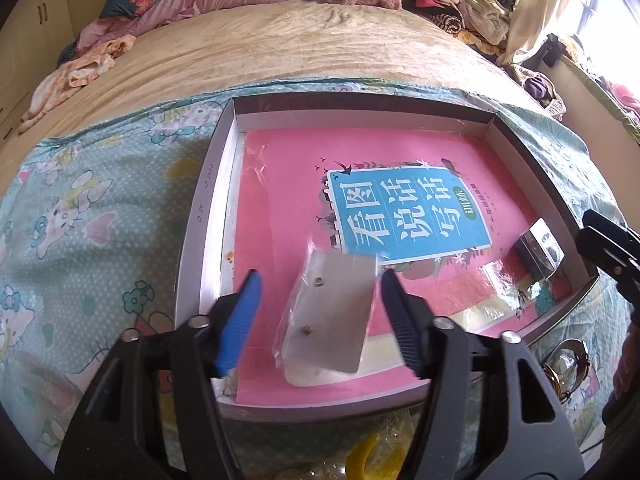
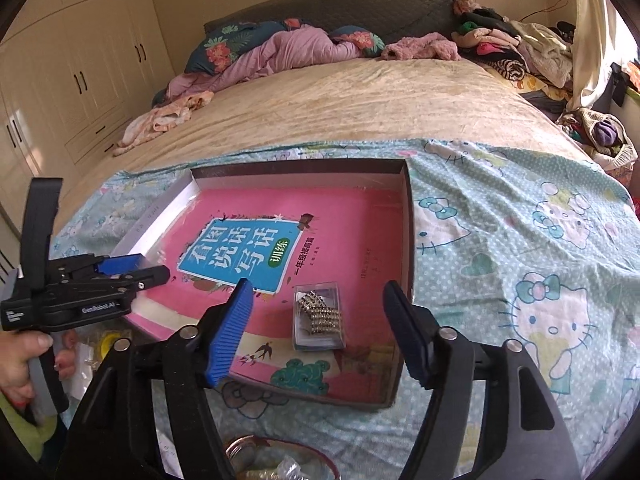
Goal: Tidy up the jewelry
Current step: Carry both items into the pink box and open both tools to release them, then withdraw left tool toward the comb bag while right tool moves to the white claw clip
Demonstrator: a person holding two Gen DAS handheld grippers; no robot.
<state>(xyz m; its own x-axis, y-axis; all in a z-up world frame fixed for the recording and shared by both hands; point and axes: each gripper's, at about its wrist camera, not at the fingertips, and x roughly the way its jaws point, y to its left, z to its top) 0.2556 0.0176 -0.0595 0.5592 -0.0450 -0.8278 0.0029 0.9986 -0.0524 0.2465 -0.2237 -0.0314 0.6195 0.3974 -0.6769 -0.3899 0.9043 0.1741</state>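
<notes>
A shallow grey box lid (image 1: 208,184) (image 2: 408,216) lies on the bed with a pink book (image 1: 288,184) (image 2: 352,224) inside it. A clear bag with a silver card and two small stud earrings (image 1: 332,316) lies on the book between the fingers of my left gripper (image 1: 318,316), which is open and not touching it. A small clear box of rhinestone earrings (image 2: 320,314) (image 1: 540,248) lies at the book's near right corner. My right gripper (image 2: 316,328) is open just in front of it.
The box lid lies on a Hello Kitty sheet (image 2: 520,280) over a beige blanket (image 1: 280,48). A gold-rimmed item (image 1: 568,364) and yellow item (image 1: 372,460) lie near the front edge. Clothes pile up at the bed's head (image 2: 500,48). Wardrobes (image 2: 60,80) stand left.
</notes>
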